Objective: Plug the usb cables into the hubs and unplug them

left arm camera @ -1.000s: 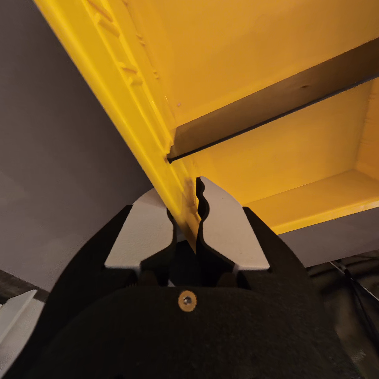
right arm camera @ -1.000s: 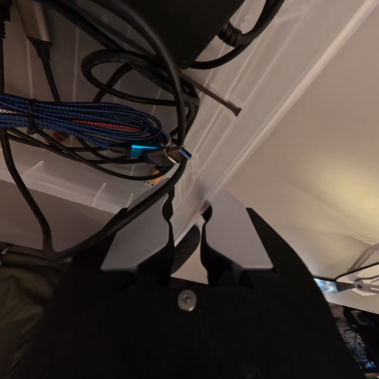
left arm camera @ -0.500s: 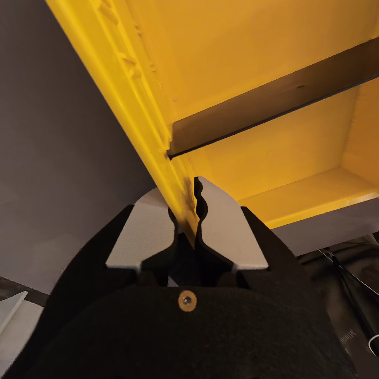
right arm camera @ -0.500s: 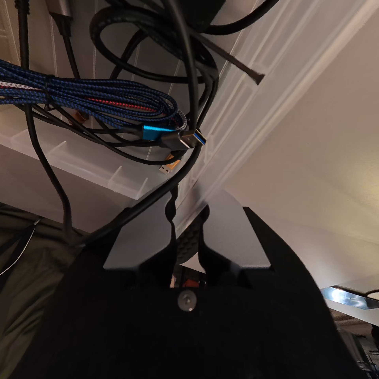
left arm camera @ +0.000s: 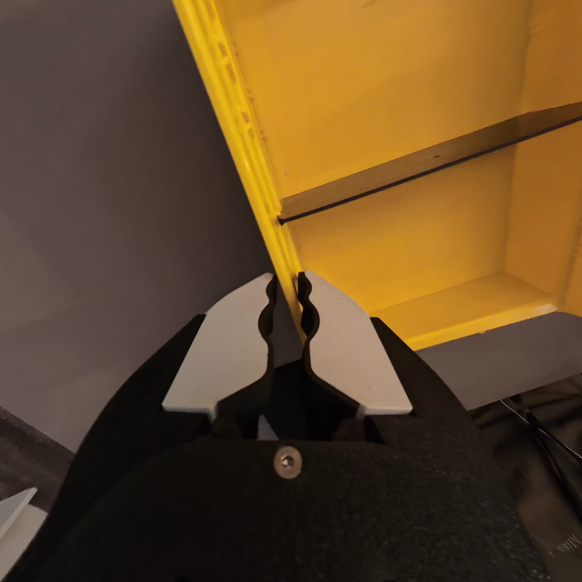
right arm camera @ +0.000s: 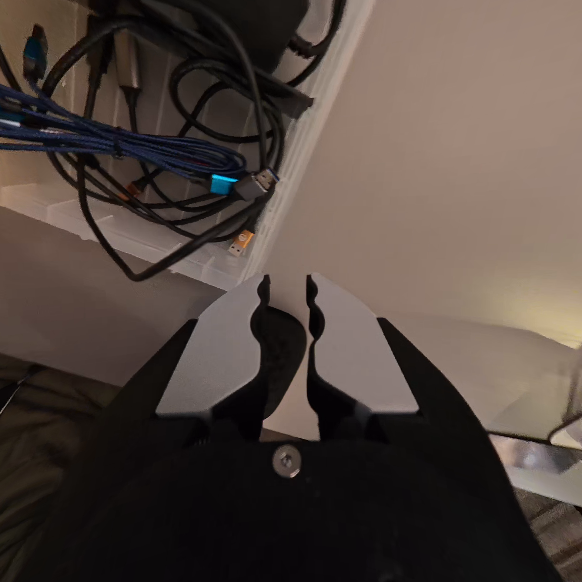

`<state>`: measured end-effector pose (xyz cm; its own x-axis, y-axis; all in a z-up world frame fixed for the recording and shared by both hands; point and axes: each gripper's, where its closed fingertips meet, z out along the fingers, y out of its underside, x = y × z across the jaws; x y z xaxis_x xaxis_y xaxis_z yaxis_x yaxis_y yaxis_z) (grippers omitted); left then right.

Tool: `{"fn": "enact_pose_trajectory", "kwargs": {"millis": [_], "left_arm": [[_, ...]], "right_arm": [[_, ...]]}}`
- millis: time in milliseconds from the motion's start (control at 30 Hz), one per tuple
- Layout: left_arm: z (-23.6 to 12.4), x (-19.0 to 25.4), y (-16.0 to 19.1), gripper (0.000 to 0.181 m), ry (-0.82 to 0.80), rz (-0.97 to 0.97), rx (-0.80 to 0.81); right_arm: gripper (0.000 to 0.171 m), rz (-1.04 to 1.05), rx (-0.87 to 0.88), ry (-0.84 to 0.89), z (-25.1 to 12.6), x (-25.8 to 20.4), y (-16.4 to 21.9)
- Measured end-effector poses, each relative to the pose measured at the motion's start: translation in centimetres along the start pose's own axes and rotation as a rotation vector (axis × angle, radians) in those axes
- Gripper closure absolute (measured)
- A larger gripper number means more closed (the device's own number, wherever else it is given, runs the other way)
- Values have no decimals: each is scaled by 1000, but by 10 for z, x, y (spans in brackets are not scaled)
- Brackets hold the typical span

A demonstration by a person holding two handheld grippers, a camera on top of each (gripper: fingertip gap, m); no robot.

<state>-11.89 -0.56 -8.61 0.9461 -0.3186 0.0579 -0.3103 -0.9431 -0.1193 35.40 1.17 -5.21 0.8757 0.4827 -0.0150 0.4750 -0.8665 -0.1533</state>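
Note:
My left gripper [left arm camera: 286,280] is shut on the side rim of a yellow bin [left arm camera: 393,94], which is empty and has a dark divider [left arm camera: 425,163] across it. My right gripper [right arm camera: 288,278] is open a little and holds nothing; it sits just right of the corner of a clear plastic bin [right arm camera: 277,220]. That bin holds tangled USB cables: a blue braided bundle [right arm camera: 141,148], a grey USB plug [right arm camera: 256,185], a cyan plug [right arm camera: 222,184], an orange plug [right arm camera: 241,242] and black cables [right arm camera: 201,94]. A dark device [right arm camera: 252,25], cut off at the top edge, lies among them.
Both bins rest on a pale tabletop [right arm camera: 441,157]. A black cable loop [right arm camera: 132,274] hangs over the clear bin's near wall. Dark fabric [left arm camera: 535,441] lies below the table edge at the right of the left wrist view. A glossy object [right arm camera: 535,456] sits at the right. The tips of one gripper are about 50 centimeters away from the tips of the other.
My right gripper has opened, let go of the clear bin's rim and drawn back off its corner. My left gripper keeps its hold on the yellow rim, and the view has turned slightly.

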Motion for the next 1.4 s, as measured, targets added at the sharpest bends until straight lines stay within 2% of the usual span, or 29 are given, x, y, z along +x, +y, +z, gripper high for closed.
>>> {"fn": "enact_pose_trajectory", "kwargs": {"millis": [200, 367, 433, 533, 600, 700, 833, 967, 1133, 1400], "left_arm": [[-50, -9, -10, 170, -104, 29, 230], [-113, -11, -29, 174, -192, 65, 572], [-139, -5, -34, 174, -199, 94, 712], [-175, -2, -33, 172, -255, 127, 888], [-195, -1, -30, 165, -283, 146, 996], [-205, 11, -29, 155, -254, 242, 1088], [-195, 13, -33, 150, -245, 282, 1046], [-199, 16, -35, 150, -208, 277, 1073], [-203, 6, -31, 150, -226, 248, 1088], [-195, -10, -26, 150, -253, 212, 1043]], "right_arm": [[148, 2, 281, 124, -54, -5, -17], [148, -145, 554, 202, -97, -45, -50], [148, -258, 669, 169, -109, -75, -66], [148, -383, 791, -37, -112, -136, -84], [144, -415, 771, -153, -99, -170, -92], [144, -453, 677, -183, -60, -202, -109], [144, -389, 553, -272, -10, -238, -127], [144, -343, 452, -128, 19, -237, -132], [144, -325, 273, -46, 43, -235, -119], [144, -291, 179, -48, 56, -241, -111]]}}
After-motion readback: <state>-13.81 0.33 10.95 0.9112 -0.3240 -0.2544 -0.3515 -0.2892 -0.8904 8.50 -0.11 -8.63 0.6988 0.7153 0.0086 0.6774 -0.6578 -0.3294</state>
